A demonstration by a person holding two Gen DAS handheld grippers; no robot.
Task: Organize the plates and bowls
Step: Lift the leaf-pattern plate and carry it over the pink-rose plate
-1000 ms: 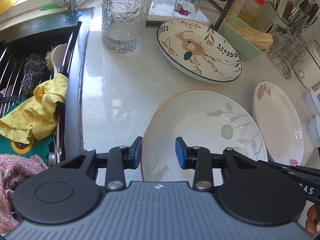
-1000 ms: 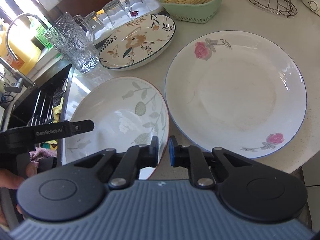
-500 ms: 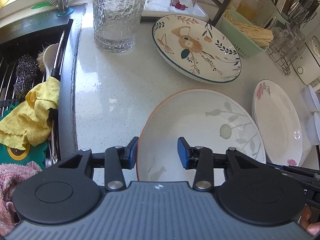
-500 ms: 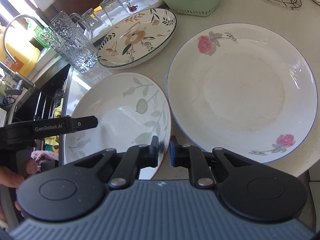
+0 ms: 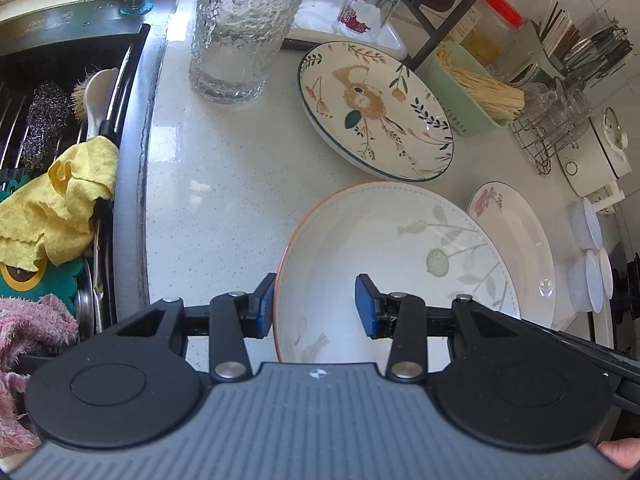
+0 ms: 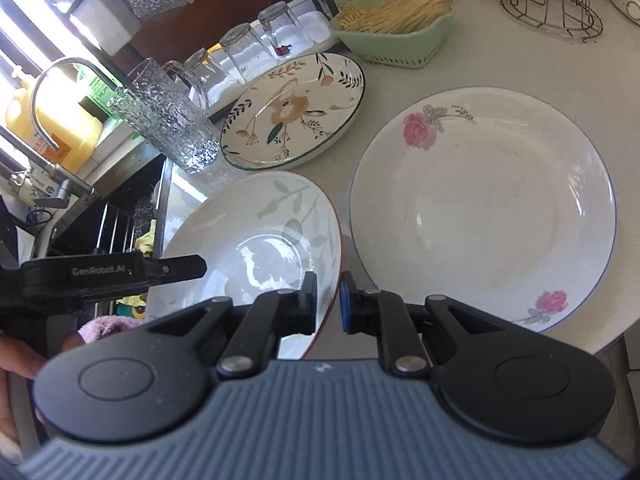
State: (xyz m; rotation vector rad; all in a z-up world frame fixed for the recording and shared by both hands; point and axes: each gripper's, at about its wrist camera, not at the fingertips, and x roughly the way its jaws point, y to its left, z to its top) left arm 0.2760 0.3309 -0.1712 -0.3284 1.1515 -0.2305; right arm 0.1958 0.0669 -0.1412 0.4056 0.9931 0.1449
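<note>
A white leaf-patterned bowl (image 5: 384, 248) with an orange rim sits on the counter in front of both grippers. My right gripper (image 6: 328, 300) is shut on the near right rim of the bowl (image 6: 256, 240). My left gripper (image 5: 315, 306) is open astride the bowl's left rim, one pad outside and one well inside. Its fingertip (image 6: 180, 268) shows over the bowl in the right wrist view. A flat rose plate (image 6: 480, 216) lies just right of the bowl, whose edge overlaps this plate (image 5: 516, 240) in the left wrist view. A dark-rimmed flower plate (image 5: 376, 108) sits behind.
A tall textured glass (image 5: 240, 28) stands at the back left beside the sink (image 5: 132, 160), which holds a yellow cloth (image 5: 56, 216). A green basket (image 6: 396, 28), a wire rack (image 6: 552, 8) and upturned glasses (image 6: 248, 52) line the back. The counter edge (image 6: 600, 340) runs near the rose plate.
The left jaws have spread a little wider around the bowl's rim. The right gripper has risen slightly with the rim still in its grip. The other plates have not moved.
</note>
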